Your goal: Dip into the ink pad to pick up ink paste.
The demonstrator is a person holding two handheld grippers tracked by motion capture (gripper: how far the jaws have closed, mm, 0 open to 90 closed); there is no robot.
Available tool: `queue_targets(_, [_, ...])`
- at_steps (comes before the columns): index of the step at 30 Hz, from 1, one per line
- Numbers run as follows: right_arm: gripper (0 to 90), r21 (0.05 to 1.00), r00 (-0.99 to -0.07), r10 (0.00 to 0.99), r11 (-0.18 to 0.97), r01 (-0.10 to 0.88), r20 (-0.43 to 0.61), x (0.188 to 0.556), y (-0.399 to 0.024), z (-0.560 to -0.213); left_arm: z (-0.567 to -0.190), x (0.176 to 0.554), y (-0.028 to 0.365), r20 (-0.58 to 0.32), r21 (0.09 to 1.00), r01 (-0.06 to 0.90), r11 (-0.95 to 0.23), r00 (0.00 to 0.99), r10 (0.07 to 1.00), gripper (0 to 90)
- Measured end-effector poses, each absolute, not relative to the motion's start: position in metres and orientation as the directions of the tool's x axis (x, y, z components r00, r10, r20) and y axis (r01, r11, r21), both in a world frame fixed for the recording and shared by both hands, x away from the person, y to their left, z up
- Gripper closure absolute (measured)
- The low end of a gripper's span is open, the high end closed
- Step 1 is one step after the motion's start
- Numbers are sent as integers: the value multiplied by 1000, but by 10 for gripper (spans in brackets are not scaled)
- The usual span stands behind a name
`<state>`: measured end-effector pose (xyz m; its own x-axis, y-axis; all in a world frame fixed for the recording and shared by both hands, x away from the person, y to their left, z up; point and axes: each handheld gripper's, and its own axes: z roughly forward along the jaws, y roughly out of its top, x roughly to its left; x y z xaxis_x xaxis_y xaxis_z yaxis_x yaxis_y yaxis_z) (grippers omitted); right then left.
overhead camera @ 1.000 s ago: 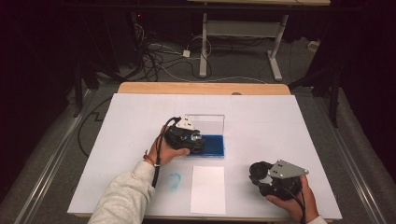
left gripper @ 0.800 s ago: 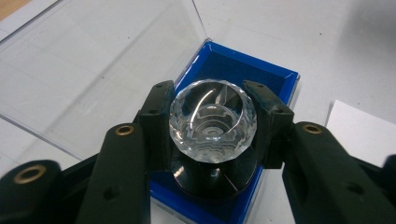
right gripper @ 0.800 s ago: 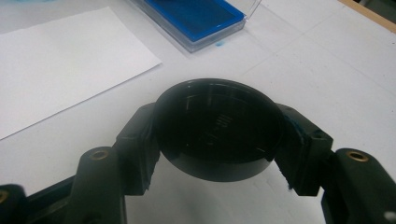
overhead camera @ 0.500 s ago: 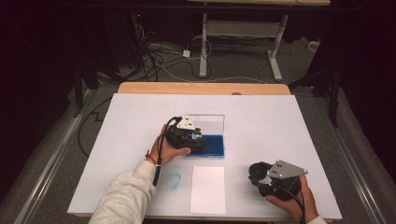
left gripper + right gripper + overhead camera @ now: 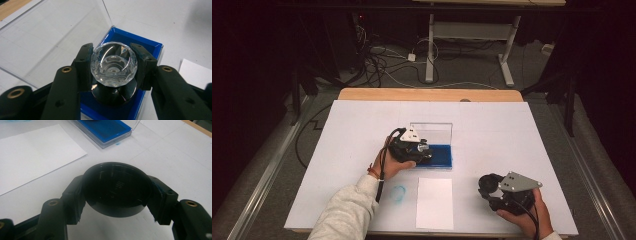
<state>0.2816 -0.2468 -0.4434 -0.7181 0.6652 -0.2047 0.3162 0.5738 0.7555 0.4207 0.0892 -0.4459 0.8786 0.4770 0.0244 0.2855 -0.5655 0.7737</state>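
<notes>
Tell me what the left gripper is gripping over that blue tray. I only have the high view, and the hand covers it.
Observer: The left gripper is shut on a stamp. Its pads press the sides of the stamp's clear faceted knob, and the black base is over the blue ink pad.
Operator: Now report what the right gripper has; from above it is just a dark lump.
Observer: The right gripper is shut on a round black cap, with one jaw on each side of it. It is held near the sheet of paper.
</notes>
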Motion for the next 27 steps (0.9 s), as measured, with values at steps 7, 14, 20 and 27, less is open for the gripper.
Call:
queue_targets(7, [381, 755, -718, 665, 574, 318, -203, 282, -247, -444, -443, 423, 82, 53, 753, 272, -599, 882, 467, 547])
queue_targets(14, [381, 754, -719, 666, 572, 322, -199, 283, -247, -445, -439, 425, 80, 45, 728, 289, -621, 884, 464, 547])
queue_targets(20, [382, 757, -717, 667, 572, 316, -205, 283, -247, -444, -438, 425, 79, 39, 718, 300, -628, 884, 466, 547])
queue_targets(27, [382, 768, -705, 677, 562, 307, -213, 282, -248, -442, -437, 423, 78, 55, 712, 295, -638, 881, 469, 546])
